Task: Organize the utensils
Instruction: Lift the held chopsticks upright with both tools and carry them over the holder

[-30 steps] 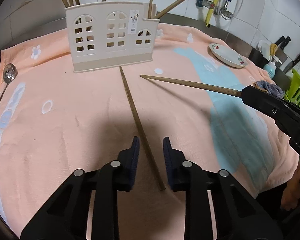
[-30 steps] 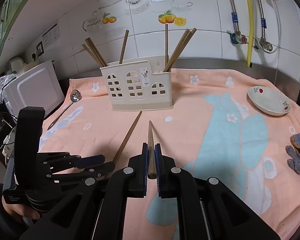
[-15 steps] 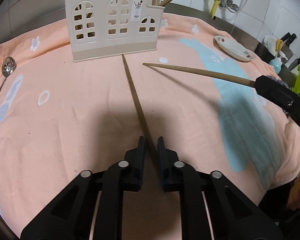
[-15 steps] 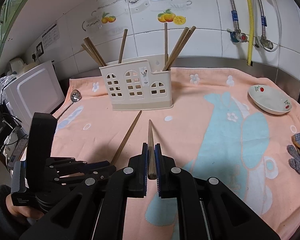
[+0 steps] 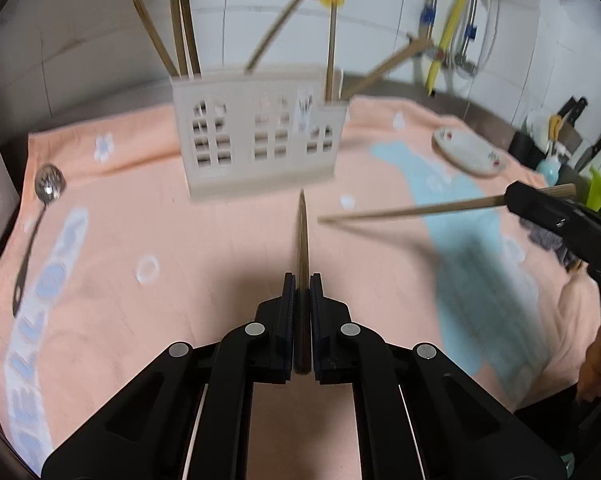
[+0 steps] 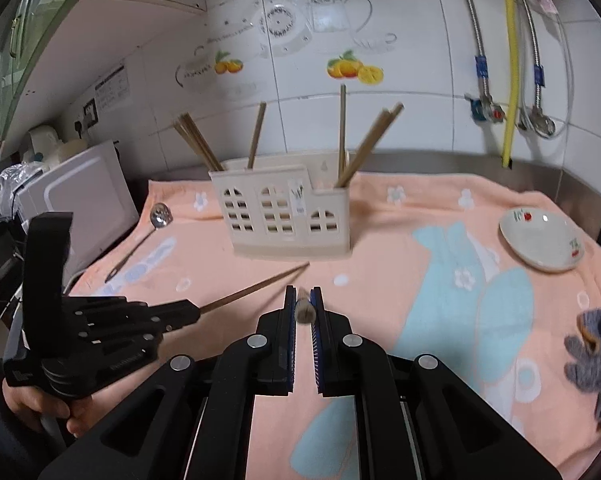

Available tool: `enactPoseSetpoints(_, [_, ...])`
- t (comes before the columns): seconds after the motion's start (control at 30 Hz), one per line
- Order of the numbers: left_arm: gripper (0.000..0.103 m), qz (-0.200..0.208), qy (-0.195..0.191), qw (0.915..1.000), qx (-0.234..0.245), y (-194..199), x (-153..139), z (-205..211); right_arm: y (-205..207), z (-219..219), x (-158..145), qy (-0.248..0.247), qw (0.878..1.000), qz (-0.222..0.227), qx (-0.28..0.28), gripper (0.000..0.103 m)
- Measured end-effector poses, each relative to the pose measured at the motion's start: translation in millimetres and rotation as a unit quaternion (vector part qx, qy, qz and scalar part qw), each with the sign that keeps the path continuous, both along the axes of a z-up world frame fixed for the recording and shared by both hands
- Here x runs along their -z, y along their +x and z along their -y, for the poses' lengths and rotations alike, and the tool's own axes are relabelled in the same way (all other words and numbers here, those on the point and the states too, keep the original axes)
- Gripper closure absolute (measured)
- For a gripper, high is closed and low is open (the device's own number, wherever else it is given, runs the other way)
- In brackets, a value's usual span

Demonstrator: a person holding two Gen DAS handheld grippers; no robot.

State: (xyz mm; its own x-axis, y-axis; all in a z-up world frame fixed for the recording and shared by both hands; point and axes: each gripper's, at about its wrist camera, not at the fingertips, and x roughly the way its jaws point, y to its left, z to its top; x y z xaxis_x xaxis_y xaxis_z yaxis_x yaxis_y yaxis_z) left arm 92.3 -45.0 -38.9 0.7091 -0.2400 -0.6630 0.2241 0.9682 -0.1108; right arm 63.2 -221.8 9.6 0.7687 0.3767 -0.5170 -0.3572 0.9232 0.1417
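The left hand-held gripper (image 5: 301, 280) is clamped tight on a dark wooden chopstick (image 5: 301, 236). The stick lies lengthwise between the pads, its long axis along the fingers, its thin tip pointing straight ahead at the base of the cream utensil holder (image 5: 260, 136). It hangs clear of the peach towel (image 5: 180, 240) covering the table.

The right hand-held gripper (image 6: 303, 294) is likewise closed on a second chopstick (image 6: 303, 312), of which its own camera sees only the blunt butt end between the pads. From the left wrist view this stick (image 5: 412, 210) runs almost level across the scene, tip pointing left and ending just short of the first stick's tip; the two stand roughly at right angles, apart.

The holder stands upright on the towel, with several chopsticks (image 6: 196, 144) leaning out of its compartments at different angles. A metal spoon (image 5: 44, 196) lies flat near the towel's left edge, bowl towards the wall. A small white dish (image 6: 540, 240) sits well to the right, and a grey cloth (image 6: 596, 356) lies at the right edge.
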Motion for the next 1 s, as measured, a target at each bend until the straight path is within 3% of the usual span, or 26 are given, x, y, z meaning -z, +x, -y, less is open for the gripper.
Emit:
enactPoseSetpoints(0.53, [0.097,0.084,-0.008,0.9962,0.021,4,-66,-21,36,-13,-67,0.000,0.998,0.029,-0.047,0.096])
enactPoseSetpoints(0.73, [0.098,0.119,0.001,0.9925,0.028,11,-102,-27,54,-18,-109,-0.026,0.997,0.065,-0.044,0.096])
enactPoseSetpoints(1.0, [0.098,0.159,0.001,0.9869,0.031,21,-149,-33,81,-18,-144,-0.053,0.995,0.078,-0.036,0.096])
